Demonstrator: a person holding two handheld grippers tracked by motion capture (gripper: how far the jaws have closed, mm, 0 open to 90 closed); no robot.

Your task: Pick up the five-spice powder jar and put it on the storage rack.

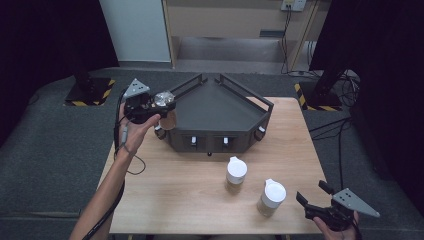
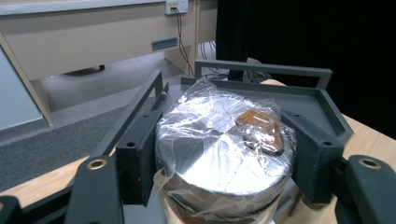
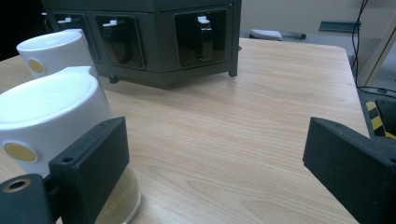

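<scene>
Foil-capped jar (image 2: 224,154) sits clamped between the left gripper (image 1: 150,107) jaws, raised beside the dark tray (image 1: 220,117). Two white-lidded jars (image 1: 236,174) stand mid-table. Right gripper (image 1: 320,200) rests with jaws apart, holding nothing.

Even room light, dark surrounds

The counter (image 1: 200,190) is evenly lit with soft shadows; black curtains swallow the corners. Glare flares on the jar's (image 2: 224,154) plastic wrap; the near tongs are blurred.
</scene>
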